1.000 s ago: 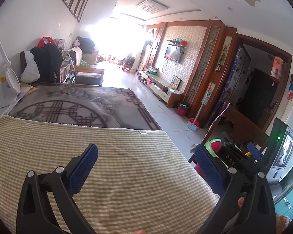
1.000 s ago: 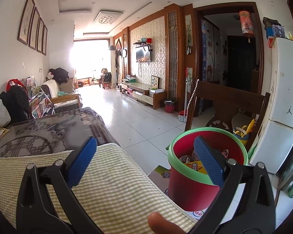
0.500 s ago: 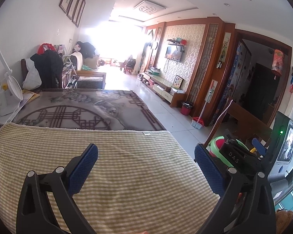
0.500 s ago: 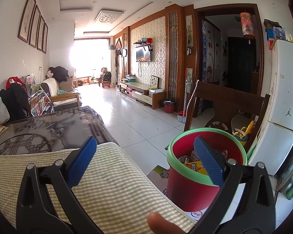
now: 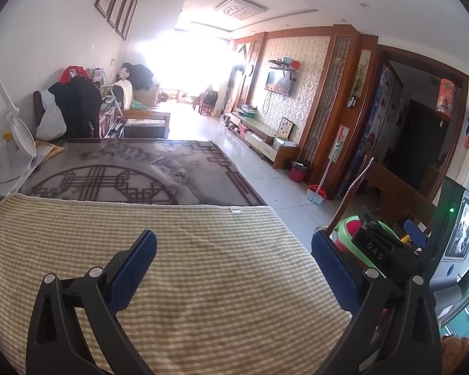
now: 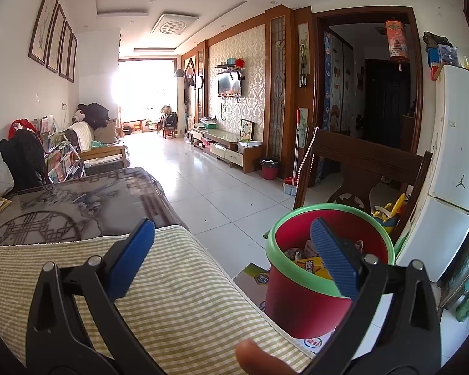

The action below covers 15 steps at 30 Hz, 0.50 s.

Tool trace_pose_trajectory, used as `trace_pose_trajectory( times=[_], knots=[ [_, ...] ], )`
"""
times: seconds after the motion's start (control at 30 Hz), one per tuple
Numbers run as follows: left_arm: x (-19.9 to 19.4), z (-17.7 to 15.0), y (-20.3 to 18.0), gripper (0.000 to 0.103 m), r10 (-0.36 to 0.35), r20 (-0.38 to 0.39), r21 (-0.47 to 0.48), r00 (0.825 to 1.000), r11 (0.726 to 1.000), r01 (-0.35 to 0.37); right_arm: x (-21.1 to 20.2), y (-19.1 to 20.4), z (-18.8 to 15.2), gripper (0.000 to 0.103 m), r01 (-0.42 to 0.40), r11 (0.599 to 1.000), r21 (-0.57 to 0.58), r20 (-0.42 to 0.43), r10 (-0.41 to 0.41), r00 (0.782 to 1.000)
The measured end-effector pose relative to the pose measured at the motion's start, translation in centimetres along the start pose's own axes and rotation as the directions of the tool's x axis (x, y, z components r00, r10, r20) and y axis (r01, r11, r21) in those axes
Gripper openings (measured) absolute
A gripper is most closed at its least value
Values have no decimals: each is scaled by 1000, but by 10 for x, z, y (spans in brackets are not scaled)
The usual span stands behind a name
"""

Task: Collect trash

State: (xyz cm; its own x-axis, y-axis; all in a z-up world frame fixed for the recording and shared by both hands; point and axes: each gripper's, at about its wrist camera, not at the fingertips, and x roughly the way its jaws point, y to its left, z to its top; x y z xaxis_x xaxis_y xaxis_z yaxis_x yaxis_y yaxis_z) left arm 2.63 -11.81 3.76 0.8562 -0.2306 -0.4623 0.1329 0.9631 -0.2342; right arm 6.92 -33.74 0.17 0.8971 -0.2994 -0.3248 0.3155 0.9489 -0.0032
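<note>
A red bin with a green rim (image 6: 300, 293) stands off the table's right edge and holds several wrappers (image 6: 311, 264). My right gripper (image 6: 231, 253) is open and empty, its right finger over the bin's mouth, its left over the striped cloth (image 6: 184, 309). My left gripper (image 5: 234, 265) is open and empty above the same cloth (image 5: 203, 250). In the left wrist view the bin (image 5: 348, 229) shows partly behind the right gripper's body (image 5: 381, 250). No loose trash shows on the cloth.
A dark patterned tabletop (image 5: 134, 175) lies beyond the cloth, with a white fan (image 5: 12, 143) at its left. A wooden chair (image 6: 359, 168) and a white fridge (image 6: 453, 172) stand behind the bin. Boxes (image 6: 256, 278) lie under the bin. Tiled floor (image 6: 222, 200) runs ahead.
The left wrist view has lifted and pulled back a little, showing more of the cloth. The right gripper has barely moved. Both stay open.
</note>
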Motion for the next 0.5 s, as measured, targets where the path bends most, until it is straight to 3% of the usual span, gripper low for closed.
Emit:
trace_pose_trajectory(
  times=[0.5],
  knots=[
    [3,-4,1,95,0,-9,2,1000,1000,0,4,0,-1,98,-5,1000,-20,-8,4,1000]
  ],
)
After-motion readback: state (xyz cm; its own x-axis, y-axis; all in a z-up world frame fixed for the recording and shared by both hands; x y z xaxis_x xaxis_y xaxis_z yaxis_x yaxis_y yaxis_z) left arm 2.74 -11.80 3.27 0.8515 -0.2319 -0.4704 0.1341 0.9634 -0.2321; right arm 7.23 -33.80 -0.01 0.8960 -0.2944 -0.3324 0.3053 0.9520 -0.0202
